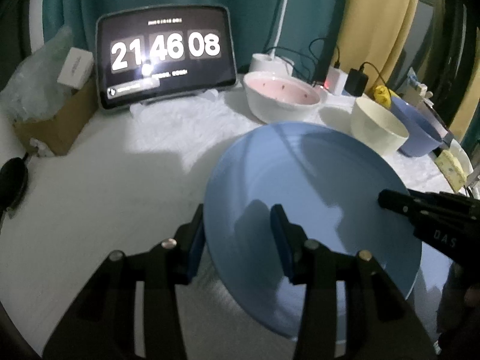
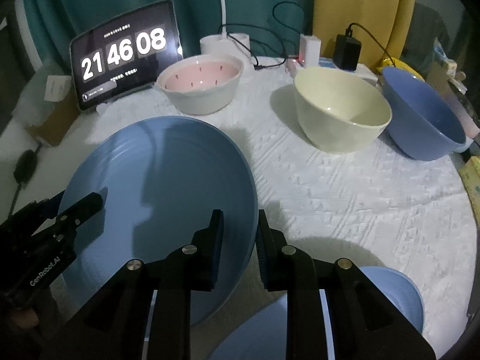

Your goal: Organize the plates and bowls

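Note:
A large light-blue plate (image 1: 315,192) (image 2: 168,186) is held above the white tablecloth, tilted. My left gripper (image 1: 238,228) straddles its left rim, fingers fairly wide apart, one finger over and one under the rim. My right gripper (image 2: 238,231) straddles its right rim with a narrow gap, one finger each side. A pink-lined white bowl (image 1: 282,96) (image 2: 201,85), a cream bowl (image 1: 379,127) (image 2: 342,114) and a blue bowl (image 1: 420,132) (image 2: 426,114) stand at the back. Another blue plate (image 2: 258,333) and a small blue dish (image 2: 402,294) lie below my right gripper.
A tablet clock (image 1: 165,57) (image 2: 126,52) stands at the back left beside a cardboard box (image 1: 57,126). A lamp base (image 2: 225,43), chargers (image 2: 348,51) and cables sit behind the bowls. Yellow packets (image 2: 472,180) lie at the right table edge.

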`<state>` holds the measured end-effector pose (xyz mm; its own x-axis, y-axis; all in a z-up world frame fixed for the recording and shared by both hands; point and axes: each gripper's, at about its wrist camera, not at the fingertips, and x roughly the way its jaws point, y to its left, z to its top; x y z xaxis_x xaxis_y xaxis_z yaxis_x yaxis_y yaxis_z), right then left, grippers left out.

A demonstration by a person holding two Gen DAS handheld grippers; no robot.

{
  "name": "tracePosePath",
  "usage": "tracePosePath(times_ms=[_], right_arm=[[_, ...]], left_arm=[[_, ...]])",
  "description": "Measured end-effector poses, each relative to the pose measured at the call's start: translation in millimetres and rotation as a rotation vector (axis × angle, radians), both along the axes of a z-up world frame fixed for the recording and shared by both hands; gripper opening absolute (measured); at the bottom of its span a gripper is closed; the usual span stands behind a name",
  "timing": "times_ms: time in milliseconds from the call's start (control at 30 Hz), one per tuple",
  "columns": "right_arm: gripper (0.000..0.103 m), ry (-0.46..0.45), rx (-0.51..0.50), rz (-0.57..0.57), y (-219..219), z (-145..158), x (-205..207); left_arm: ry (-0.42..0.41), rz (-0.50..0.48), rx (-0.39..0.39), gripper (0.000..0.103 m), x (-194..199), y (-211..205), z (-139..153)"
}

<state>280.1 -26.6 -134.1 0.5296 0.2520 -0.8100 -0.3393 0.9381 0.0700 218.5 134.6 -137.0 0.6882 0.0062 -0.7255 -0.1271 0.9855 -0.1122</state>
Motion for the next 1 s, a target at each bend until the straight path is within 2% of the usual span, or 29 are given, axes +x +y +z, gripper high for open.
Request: tracePosePath(times_ms=[433, 1000], right_arm=[[0.023, -0.051, 0.016, -0.013, -14.8, 20.1, -28.5], [0.023, -0.087, 0.041, -0.046, -52.6, 32.3, -61.4]], left_arm=[[-0.052, -0.015, 0.012, 0.043, -26.4, -13.6, 21.1], [-0.084, -0.058, 0.03, 0.043, -55.4, -47.4, 36.7]])
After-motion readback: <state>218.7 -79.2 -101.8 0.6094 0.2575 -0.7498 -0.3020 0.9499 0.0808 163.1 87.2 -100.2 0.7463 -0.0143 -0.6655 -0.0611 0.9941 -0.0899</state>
